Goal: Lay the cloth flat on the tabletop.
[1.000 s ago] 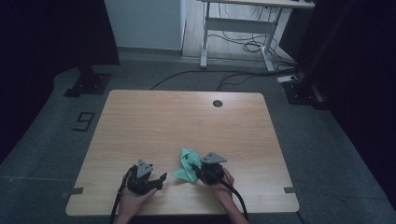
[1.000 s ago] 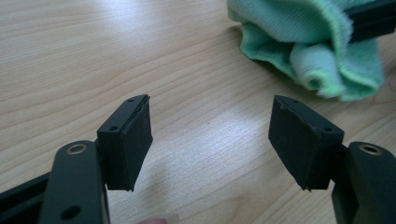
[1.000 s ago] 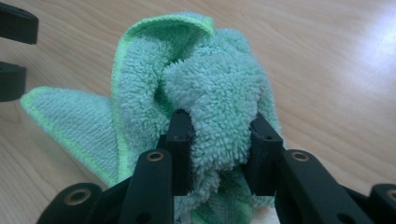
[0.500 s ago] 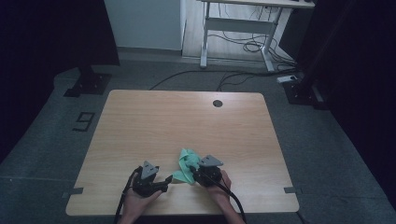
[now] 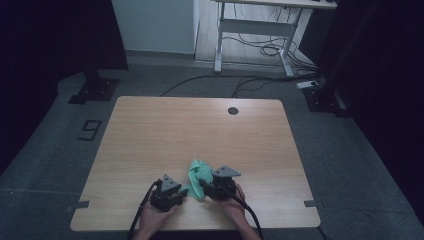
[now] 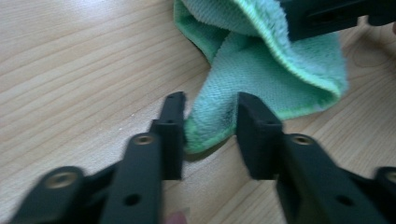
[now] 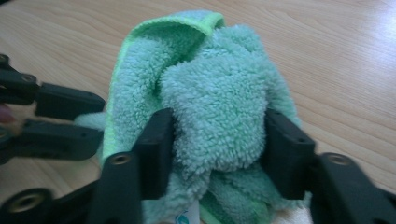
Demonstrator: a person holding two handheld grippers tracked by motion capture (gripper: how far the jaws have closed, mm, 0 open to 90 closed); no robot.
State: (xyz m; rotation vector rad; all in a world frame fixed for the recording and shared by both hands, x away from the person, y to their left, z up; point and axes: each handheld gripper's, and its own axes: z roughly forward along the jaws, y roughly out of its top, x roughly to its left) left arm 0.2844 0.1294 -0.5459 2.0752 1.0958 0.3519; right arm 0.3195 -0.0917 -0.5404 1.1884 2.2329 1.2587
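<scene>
pretty dim room. light wood table (image 5: 200,130) sits on grey carpet (image 5: 350,165), a "9" marking (image 5: 90,130) on the floor just left of it. beyond the table there's a white desk frame (image 5: 255,30) with tangled cables (image 5: 260,50) underneath, and black curtains (image 5: 55,35) either side.

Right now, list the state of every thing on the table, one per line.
Green terry cloth: bunched, lying on the wooden table.
Left gripper: jaws have just been closing around a cloth corner, not yet clamped.
Right gripper: jaws have just been opening, a thick cloth bunch between them.

Green cloth (image 5: 198,175) on wooden table (image 5: 165,130)
</scene>
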